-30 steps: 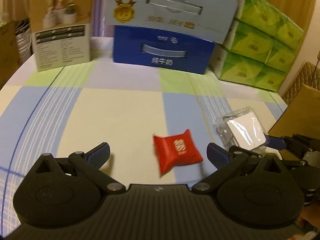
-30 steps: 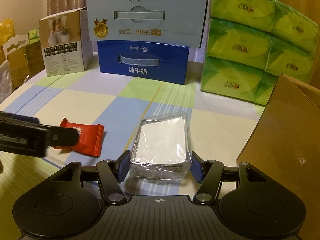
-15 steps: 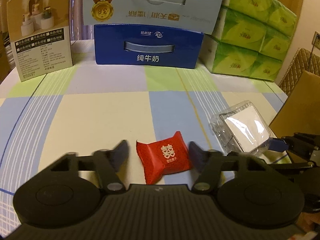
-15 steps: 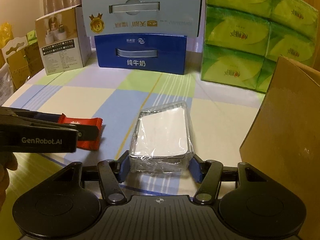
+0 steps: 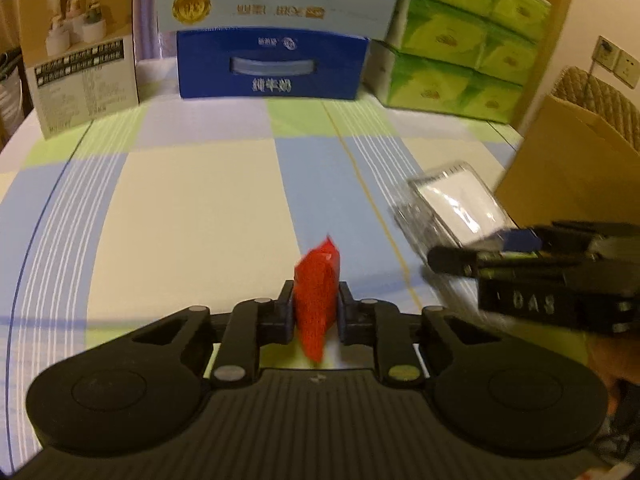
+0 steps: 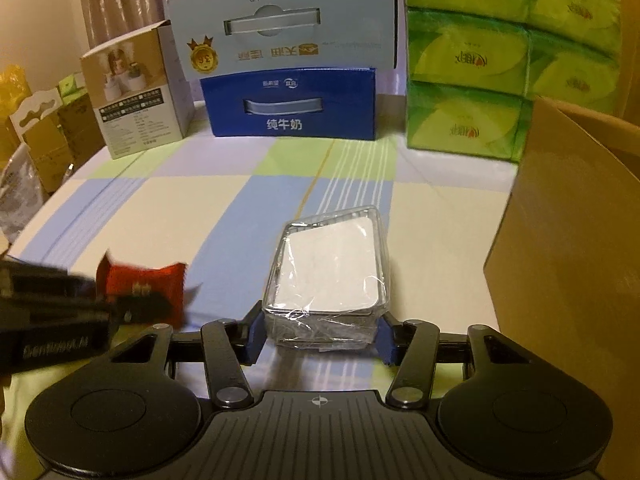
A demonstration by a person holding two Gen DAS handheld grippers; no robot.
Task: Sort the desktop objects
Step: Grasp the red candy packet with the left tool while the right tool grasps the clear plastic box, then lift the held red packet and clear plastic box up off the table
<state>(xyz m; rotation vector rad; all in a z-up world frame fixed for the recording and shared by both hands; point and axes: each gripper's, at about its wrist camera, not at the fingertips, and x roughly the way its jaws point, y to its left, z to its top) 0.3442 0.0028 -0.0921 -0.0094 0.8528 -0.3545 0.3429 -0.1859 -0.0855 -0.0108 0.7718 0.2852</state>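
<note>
Left gripper [image 5: 314,312] fingers pinch red candy packet [image 5: 317,286] on edge: light, soft, crinkly. Right gripper [image 6: 320,338] fingers squeeze clear plastic box [image 6: 330,270] sides: stiff, maybe slippery.

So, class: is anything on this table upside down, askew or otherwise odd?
Yes. The pale blue carton stacked on the dark blue milk box is upside down: its printed text and medal are inverted. The red packet stands on edge, squeezed in the left gripper.
</note>
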